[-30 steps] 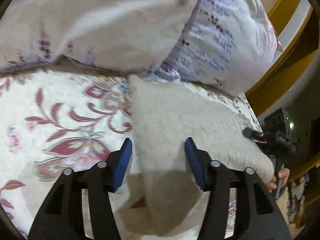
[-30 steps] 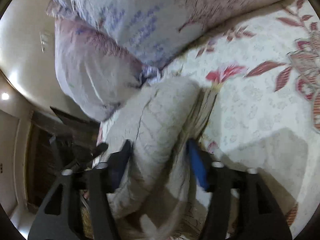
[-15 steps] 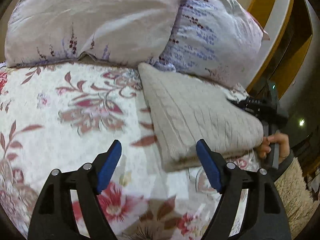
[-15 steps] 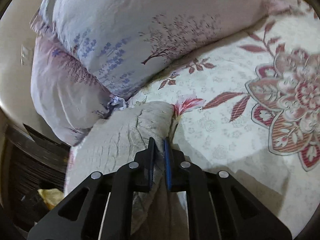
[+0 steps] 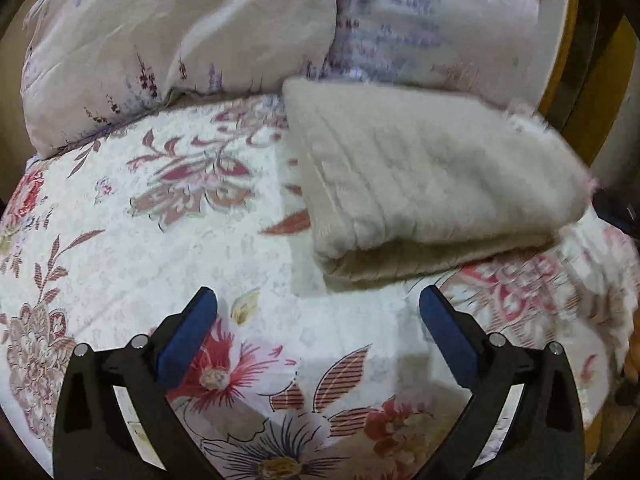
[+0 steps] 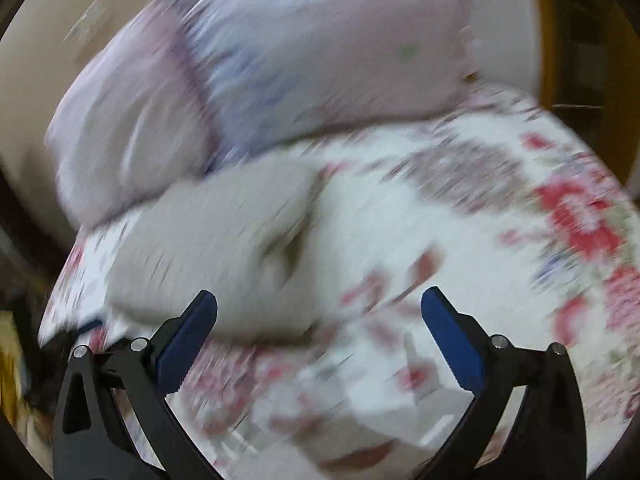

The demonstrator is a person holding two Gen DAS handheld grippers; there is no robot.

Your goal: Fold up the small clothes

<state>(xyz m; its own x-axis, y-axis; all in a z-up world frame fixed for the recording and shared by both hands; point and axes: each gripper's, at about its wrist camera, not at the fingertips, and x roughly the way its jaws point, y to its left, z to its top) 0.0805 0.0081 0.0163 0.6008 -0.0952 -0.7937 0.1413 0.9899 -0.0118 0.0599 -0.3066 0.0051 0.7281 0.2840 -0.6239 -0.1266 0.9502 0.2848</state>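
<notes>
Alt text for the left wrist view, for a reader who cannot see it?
A folded beige knit garment lies on a floral bedspread, its far edge against two pale pillows. The left gripper hovers in front of it, jaws wide open and empty.

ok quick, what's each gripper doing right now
Left gripper: open, holding nothing.
Right gripper: open, holding nothing; folded beige knit lies free.

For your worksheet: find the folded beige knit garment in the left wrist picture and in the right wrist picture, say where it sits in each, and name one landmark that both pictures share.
Left wrist: the folded beige knit garment lies right of centre, beyond the open fingers.
Right wrist: blurred, the garment lies left of centre, above the left finger.
Shared landmark: the lilac pillows just behind it, on the floral bedspread.
</notes>
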